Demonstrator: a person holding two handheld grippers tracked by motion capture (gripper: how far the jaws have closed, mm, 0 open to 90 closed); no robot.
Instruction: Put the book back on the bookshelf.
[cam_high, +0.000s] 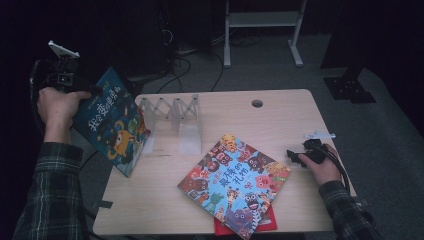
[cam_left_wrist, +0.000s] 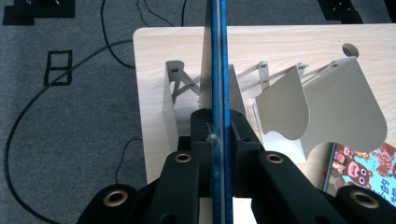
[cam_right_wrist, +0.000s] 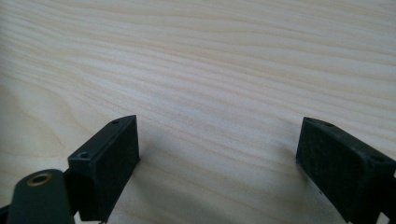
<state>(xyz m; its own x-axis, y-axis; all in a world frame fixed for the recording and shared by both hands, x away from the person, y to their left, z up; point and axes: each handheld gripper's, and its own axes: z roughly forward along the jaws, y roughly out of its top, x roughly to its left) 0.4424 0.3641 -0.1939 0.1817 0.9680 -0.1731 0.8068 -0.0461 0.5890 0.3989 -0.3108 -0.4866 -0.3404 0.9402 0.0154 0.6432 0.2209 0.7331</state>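
Observation:
A blue picture book (cam_high: 111, 121) hangs in the air at the table's left edge, its cover facing the high view. My left gripper (cam_high: 91, 91) is shut on its upper edge. In the left gripper view the book (cam_left_wrist: 217, 56) runs edge-on between the closed jaws of that gripper (cam_left_wrist: 218, 128), above the white folding book rack (cam_left_wrist: 299, 100). The rack (cam_high: 176, 120) stands at the table's back left. My right gripper (cam_high: 294, 156) rests low on the table at the right, open. In the right gripper view its fingers (cam_right_wrist: 105, 165) stand wide apart over bare wood with nothing between them.
A colourful picture book (cam_high: 234, 182) lies flat at the front middle of the wooden table (cam_high: 280, 120), on top of a red book (cam_high: 267, 224). A round cable hole (cam_high: 257, 103) sits near the back edge. Cables trail over the grey carpet (cam_left_wrist: 70, 116) to the left.

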